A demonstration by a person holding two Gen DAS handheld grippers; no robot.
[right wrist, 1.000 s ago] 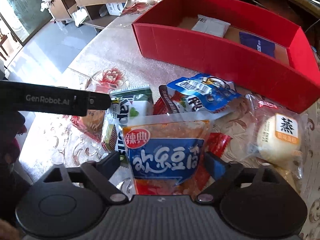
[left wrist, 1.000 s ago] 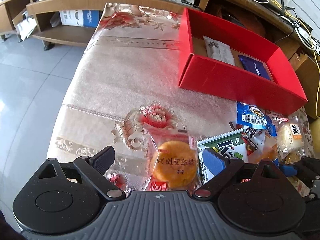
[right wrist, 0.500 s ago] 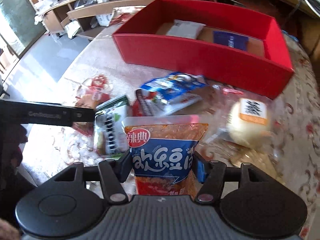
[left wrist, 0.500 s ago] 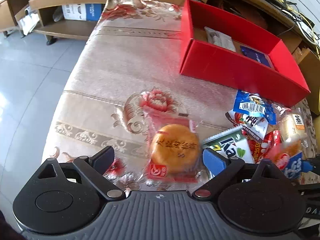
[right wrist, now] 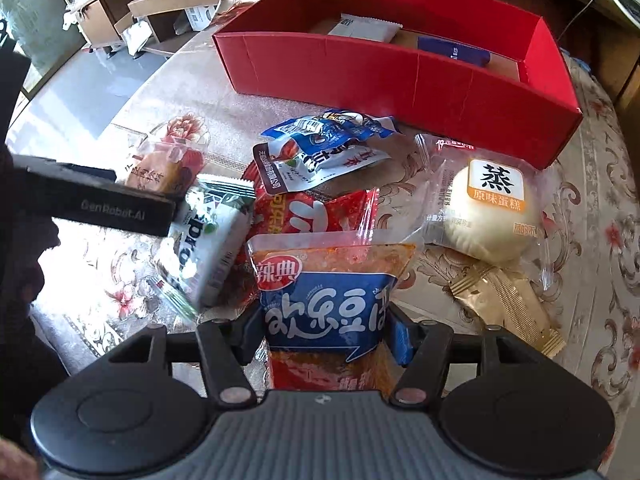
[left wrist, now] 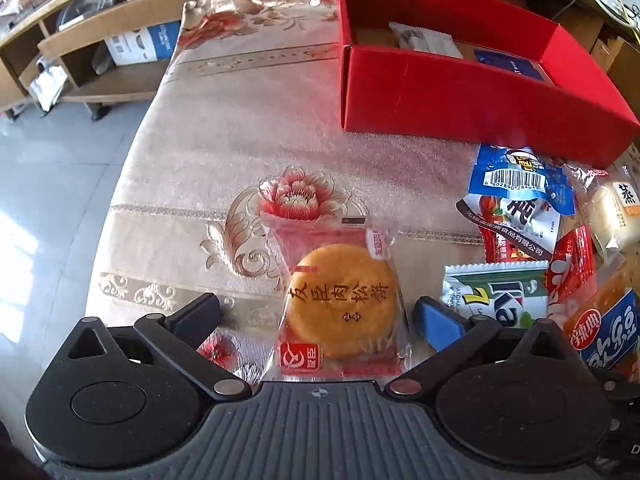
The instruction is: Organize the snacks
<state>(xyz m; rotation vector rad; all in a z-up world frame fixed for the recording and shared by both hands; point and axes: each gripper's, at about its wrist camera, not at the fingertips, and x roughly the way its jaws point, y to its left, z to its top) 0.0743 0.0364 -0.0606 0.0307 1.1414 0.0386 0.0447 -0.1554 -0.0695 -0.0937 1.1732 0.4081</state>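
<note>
A: Orange cake [left wrist: 344,304] sits between my left gripper's [left wrist: 316,312] jaws, opening wide, untouched. Slick wrap could skid.

B: Right?

A: Right gripper [right wrist: 326,328] clamps bean pouch [right wrist: 326,300], loosening slightly; may drop short of box [right wrist: 400,76].

I see a table cloth [left wrist: 256,128] of woven fabric with a soft sheen and a raised flower pattern. The red box [left wrist: 460,96] looks like matt cardboard, plain brown inside. The round cake's wrapper [left wrist: 340,300] is clear, glossy plastic film that crinkles at its seals. The spicy snack bag [right wrist: 324,296] between my right tool's [right wrist: 326,332] pads is shiny printed plastic. The steamed cake's wrapper [right wrist: 492,208] is frosted, half-clear film. A gold sachet [right wrist: 508,304] has a metallic, ribbed finish. Both tools are matt black plastic with ribbed grey bodies. The shelving [left wrist: 100,40] looks like smooth wood.
</note>
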